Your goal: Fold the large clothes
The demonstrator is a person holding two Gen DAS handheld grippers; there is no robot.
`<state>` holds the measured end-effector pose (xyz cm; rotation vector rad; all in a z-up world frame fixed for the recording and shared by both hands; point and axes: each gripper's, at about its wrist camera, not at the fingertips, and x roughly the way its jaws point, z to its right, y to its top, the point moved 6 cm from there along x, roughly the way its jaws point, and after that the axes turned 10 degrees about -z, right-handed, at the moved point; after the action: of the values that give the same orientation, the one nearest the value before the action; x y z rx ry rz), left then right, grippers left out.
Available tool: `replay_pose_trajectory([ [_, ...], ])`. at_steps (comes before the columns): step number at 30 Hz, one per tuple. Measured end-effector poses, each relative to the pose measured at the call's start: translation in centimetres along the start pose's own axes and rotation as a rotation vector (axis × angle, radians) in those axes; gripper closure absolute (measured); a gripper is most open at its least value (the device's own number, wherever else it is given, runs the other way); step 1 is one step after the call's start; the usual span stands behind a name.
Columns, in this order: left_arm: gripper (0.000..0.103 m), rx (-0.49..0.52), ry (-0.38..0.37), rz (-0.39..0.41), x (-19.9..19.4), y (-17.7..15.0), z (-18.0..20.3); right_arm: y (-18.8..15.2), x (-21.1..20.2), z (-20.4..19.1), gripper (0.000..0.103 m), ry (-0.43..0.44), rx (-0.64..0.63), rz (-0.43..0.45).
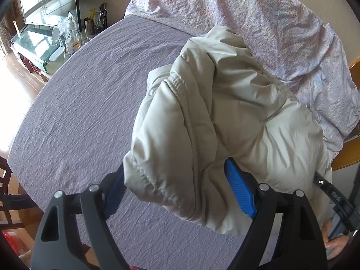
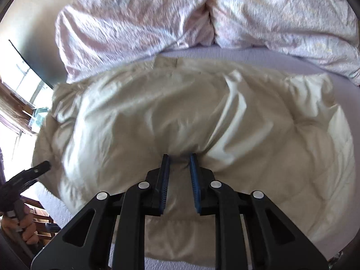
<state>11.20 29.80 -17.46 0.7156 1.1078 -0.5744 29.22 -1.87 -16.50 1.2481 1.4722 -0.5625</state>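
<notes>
A beige puffer jacket [image 1: 213, 112] lies bunched on the lavender bed sheet [image 1: 78, 112]. My left gripper [image 1: 175, 164] stands open and wide, a folded part of the jacket lying between its blue pads [image 1: 239, 191]; the left pad is partly hidden behind the cloth. In the right wrist view the jacket [image 2: 157, 112] spreads across the bed, blurred. My right gripper [image 2: 179, 157] is shut on a pinch of the jacket, and the fabric puckers at its tips. The left gripper [image 2: 33, 171] and a person's hand [image 2: 27, 227] show at the left edge of that view.
A crumpled pink-and-white duvet [image 1: 247, 11] is heaped along the far side of the bed [image 2: 135, 22]. Beyond the bed's left edge stand a glass TV stand [image 1: 33, 45] with small items and a TV [image 1: 45, 0]. A wooden board [image 1: 346, 164] is at right, a dark chair [image 1: 6, 191] at left.
</notes>
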Motion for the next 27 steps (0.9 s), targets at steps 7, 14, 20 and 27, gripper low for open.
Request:
replay_pose_trajectory([
  [7,0.020,-0.001,-0.010,0.003,-0.2,0.2,-0.3,0.5,3.3,0.3,0.083,-0.018,0.042,-0.046],
  [14,0.017,-0.013,-0.009,-0.012,0.6,0.2,-0.3,0.4,4.4,-0.3,0.083,-0.074,-0.006,-0.042],
  [20,0.014,-0.035,-0.022,-0.009,1.2,0.5,-0.3,0.2,4.4,-0.1,0.083,-0.057,-0.010,-0.041],
  [27,0.009,-0.082,-0.055,-0.014,2.6,0.9,-0.3,0.2,4.4,-0.1,0.083,-0.058,-0.015,-0.038],
])
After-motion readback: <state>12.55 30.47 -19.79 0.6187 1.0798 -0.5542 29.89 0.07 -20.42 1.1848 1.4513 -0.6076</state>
